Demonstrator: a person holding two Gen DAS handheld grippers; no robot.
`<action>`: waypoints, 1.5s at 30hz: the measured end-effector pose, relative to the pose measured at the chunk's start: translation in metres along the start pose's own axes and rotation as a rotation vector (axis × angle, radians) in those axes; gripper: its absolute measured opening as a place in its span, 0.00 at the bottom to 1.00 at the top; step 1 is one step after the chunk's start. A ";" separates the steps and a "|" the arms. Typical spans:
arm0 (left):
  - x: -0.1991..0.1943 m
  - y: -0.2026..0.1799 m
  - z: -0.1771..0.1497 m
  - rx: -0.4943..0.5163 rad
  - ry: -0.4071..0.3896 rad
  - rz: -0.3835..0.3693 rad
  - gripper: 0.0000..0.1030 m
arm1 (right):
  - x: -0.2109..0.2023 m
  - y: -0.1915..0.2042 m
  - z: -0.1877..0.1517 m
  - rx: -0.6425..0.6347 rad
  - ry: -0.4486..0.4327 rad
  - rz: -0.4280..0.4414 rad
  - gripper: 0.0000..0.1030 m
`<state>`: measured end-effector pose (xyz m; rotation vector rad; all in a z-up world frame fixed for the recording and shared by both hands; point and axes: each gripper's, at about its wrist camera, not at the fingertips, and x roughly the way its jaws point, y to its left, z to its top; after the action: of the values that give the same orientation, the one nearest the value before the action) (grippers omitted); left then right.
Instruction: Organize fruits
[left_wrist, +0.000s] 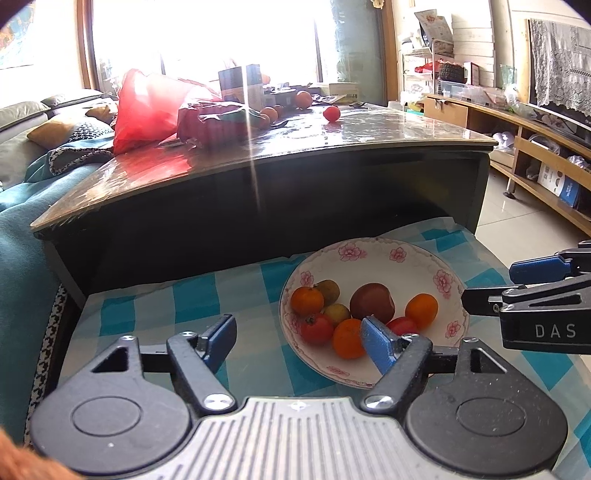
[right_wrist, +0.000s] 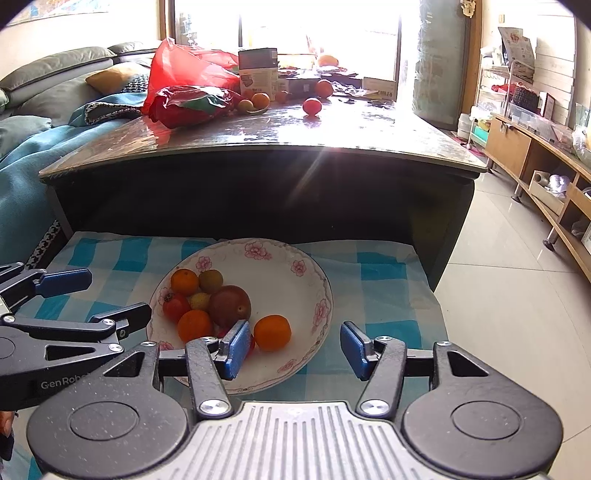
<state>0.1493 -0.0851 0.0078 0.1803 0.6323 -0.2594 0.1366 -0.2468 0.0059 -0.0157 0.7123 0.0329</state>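
Observation:
A white floral plate (left_wrist: 402, 258) (right_wrist: 280, 258) sits on a blue checked cloth (left_wrist: 207, 295) (right_wrist: 388, 273). It holds several fruits: oranges (left_wrist: 422, 310) (right_wrist: 272, 331), a dark red apple (left_wrist: 372, 302) (right_wrist: 229, 305), tomatoes (left_wrist: 317, 328) (right_wrist: 176, 306) and small yellowish fruits (left_wrist: 337, 313) (right_wrist: 211, 280). My left gripper (left_wrist: 301, 339) is open and empty, just before the plate's near left rim; it also shows in the right wrist view (right_wrist: 92, 295). My right gripper (right_wrist: 291, 347) is open and empty over the plate's near right rim; it also shows in the left wrist view (left_wrist: 495, 284).
A dark glossy table (left_wrist: 332, 147) (right_wrist: 332, 140) stands behind the cloth, carrying a red bag (left_wrist: 147, 107) (right_wrist: 184, 70), a loose tomato (left_wrist: 331, 113) (right_wrist: 312, 106), oranges (left_wrist: 303, 99) (right_wrist: 324, 88) and a box (left_wrist: 240, 85) (right_wrist: 258, 72). A sofa (right_wrist: 44, 110) is left, a wooden shelf (left_wrist: 535, 147) (right_wrist: 535, 155) right.

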 end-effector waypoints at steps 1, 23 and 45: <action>-0.002 0.000 -0.001 0.000 -0.003 0.000 0.83 | -0.002 0.001 -0.001 -0.002 0.000 -0.001 0.48; -0.058 -0.003 -0.015 -0.094 -0.061 0.050 1.00 | -0.050 0.001 -0.025 0.078 -0.029 0.005 0.52; -0.105 -0.007 -0.051 -0.111 -0.063 0.069 1.00 | -0.098 0.006 -0.059 0.121 -0.041 0.015 0.53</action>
<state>0.0375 -0.0599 0.0305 0.0870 0.5750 -0.1626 0.0236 -0.2449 0.0256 0.1057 0.6727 0.0045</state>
